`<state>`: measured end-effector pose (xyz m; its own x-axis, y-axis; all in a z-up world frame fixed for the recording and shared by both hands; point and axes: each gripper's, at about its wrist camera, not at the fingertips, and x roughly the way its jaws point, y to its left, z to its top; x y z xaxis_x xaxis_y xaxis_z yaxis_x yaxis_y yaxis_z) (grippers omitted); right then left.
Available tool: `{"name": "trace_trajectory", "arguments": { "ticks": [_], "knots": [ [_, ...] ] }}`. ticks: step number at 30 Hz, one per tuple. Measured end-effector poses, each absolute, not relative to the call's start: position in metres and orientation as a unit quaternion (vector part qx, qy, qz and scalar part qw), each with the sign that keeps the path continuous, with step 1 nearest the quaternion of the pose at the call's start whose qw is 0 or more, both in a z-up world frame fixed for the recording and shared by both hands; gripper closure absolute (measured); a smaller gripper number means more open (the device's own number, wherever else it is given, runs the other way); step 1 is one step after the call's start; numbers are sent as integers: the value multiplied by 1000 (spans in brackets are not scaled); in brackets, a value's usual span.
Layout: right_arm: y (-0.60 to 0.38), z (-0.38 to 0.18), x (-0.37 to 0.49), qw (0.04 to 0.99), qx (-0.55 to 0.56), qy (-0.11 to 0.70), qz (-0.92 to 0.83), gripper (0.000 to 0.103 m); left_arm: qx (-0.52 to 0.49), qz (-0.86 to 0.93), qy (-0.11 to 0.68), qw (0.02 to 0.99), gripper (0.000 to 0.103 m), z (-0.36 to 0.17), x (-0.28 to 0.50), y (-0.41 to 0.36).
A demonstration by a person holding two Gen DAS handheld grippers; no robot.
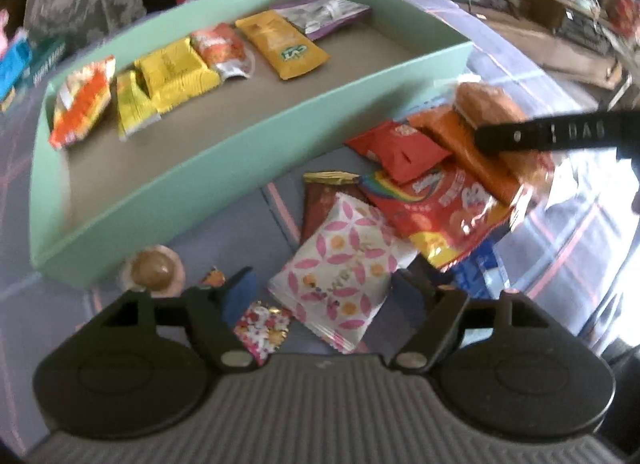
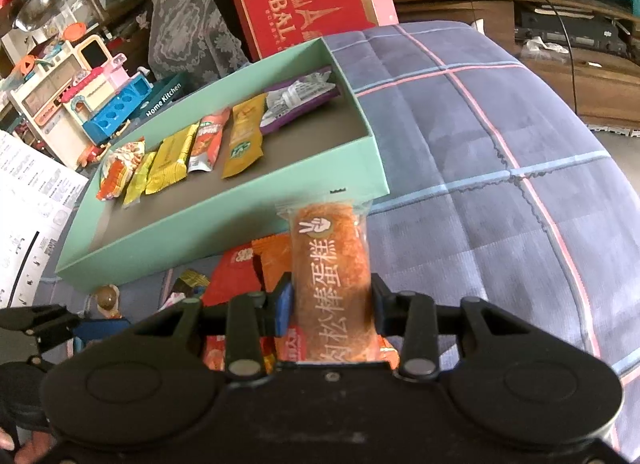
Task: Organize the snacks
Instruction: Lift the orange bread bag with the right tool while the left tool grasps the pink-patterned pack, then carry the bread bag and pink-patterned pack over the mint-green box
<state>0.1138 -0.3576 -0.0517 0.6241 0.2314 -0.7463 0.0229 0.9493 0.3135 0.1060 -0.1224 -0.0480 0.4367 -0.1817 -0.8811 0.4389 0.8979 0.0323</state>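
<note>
The right tool [image 2: 330, 298] pinches a clear-wrapped meat-floss cake stick [image 2: 330, 272] across its middle, one finger on each long side. The stick's long axis runs along the fingers, its sealed far end pointing to 12 o'clock at the near wall of the mint-green box [image 2: 224, 240]. It hangs above the loose snack pile [image 2: 236, 276] on the plaid cloth [image 2: 480, 184].

Inside the box, six packets [image 2: 244, 140] lie in a row along the far wall, long axes crossing the row.

The left wrist view adds what the right one hides: the left tool [image 1: 324, 296] spread wide and holding nothing, over a pink-flowered white packet [image 1: 344, 272], with a red rainbow bag [image 1: 440, 208] at 1 o'clock. There the cake stick [image 1: 486, 102] shows only as a blurred brown end at 2 o'clock.
</note>
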Motion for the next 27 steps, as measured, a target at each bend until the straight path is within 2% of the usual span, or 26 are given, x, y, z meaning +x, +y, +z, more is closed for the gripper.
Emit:
{"name": "trace_trajectory", "arguments": {
  "ticks": [3,6,9,11,12,13,27],
  "knots": [
    [-359,-53,112,888,154,429,59,66,175,-180,475,844,15,-46,105,-127],
    [-361,-53,110,887,161,429,58,66,211,-196,460,840,12,-46,108,-138],
    [-362,-53,109,886,166,430,58,66,236,-217,458,829,13,-51,105,-150],
    [-362,-53,109,885,168,430,57,66,232,-225,458,828,25,-54,102,-153],
    [-362,-53,108,885,169,431,57,66,212,-231,462,830,40,-53,102,-151],
    [-362,-53,107,885,169,430,57,66,192,-235,469,830,50,-53,103,-148],
    [-369,-41,98,878,215,425,52,67,78,-200,460,861,53,-24,90,-111]
  ]
}}
